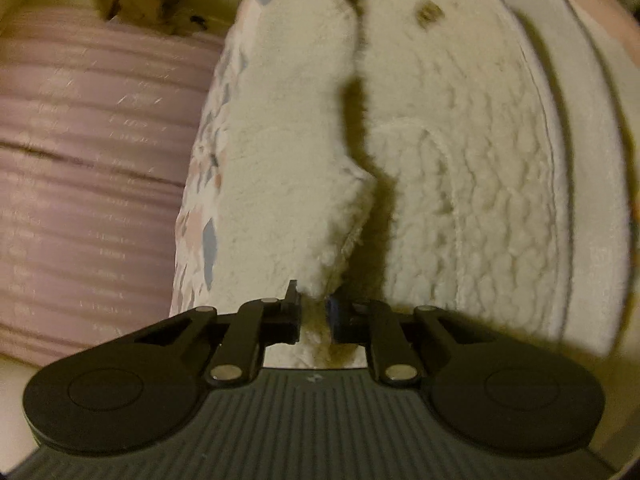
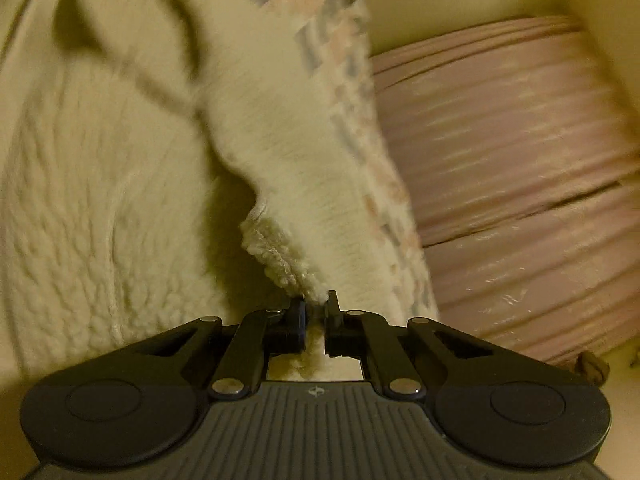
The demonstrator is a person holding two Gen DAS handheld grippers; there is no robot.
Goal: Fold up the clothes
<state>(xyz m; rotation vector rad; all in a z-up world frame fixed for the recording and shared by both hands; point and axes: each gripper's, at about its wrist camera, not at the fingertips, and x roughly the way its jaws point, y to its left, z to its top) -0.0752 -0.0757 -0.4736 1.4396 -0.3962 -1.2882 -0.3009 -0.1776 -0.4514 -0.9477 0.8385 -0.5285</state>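
The left gripper (image 1: 316, 312) has its jaws drawn close on a thick edge of a cream fleece garment (image 1: 460, 140), the fabric bunched in the narrow gap between the fingers. The right gripper (image 2: 316, 314) pinches another fleecy edge of the same garment (image 2: 280, 152) in the same way.

In both wrist views the garment rises straight ahead of the fingertips. A flap with a pastel patterned outer face (image 1: 208, 184) stands just in front of each gripper, and a wide sherpa panel spreads to the inner side: right of the left gripper, left of the right one. A small dark tab (image 1: 429, 12), possibly a toggle or label, sits far ahead on that panel; blur leaves it uncertain. Pink ribbed bedding (image 2: 500, 168) lies outward of each gripper, beyond the patterned edge.

The piece looks soft, bulky and fairly light for its volume. The pile should compress and grip well rather than slide, yet such thickness will resist a crisp crease and may spring back. Hemmed edges or corners, where the layers are stitched together, seem the surest holds; a pinch on loose pile alone could pull free.
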